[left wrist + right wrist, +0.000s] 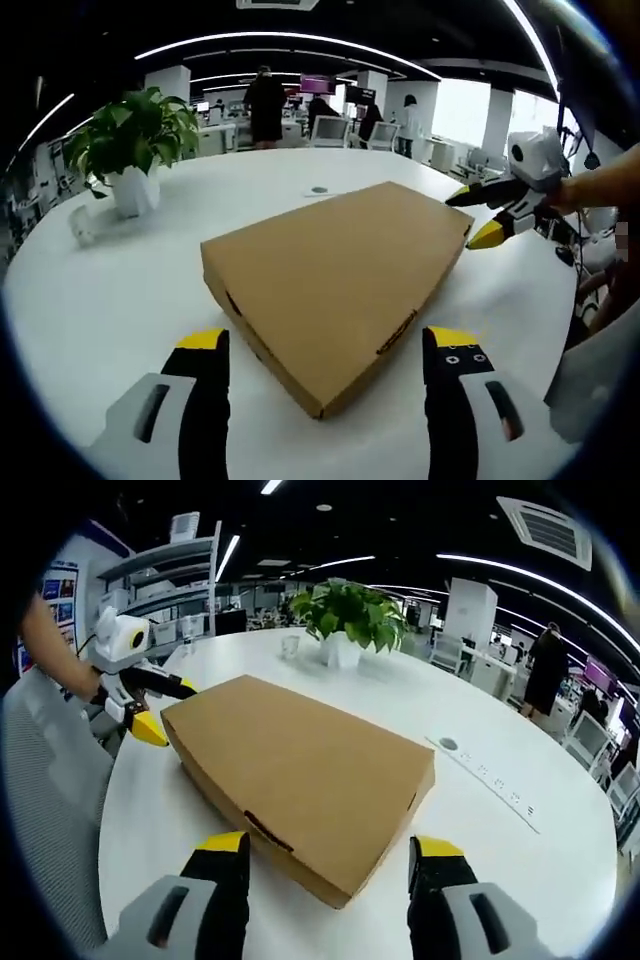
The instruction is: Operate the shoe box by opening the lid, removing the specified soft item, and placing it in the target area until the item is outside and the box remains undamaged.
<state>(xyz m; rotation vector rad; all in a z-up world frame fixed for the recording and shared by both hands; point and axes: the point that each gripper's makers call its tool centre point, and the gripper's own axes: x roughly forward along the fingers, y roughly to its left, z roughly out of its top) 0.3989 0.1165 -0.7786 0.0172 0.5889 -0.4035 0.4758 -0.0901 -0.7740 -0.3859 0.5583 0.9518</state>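
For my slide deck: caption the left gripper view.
Closed cardboard shoe box on white table, left gripper open before it, right gripper at its far corner.

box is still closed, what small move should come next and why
Probably ease both grippers in to the box edges. The cardboard box lies flat and shut on the white table; the left gripper and right gripper are open at opposite corners, apparently not touching it. A hold on the lid rim is needed before lifting.

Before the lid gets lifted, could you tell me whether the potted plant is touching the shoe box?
Apart. In the left gripper view, bare white table lies between the potted plant and the shoe box.
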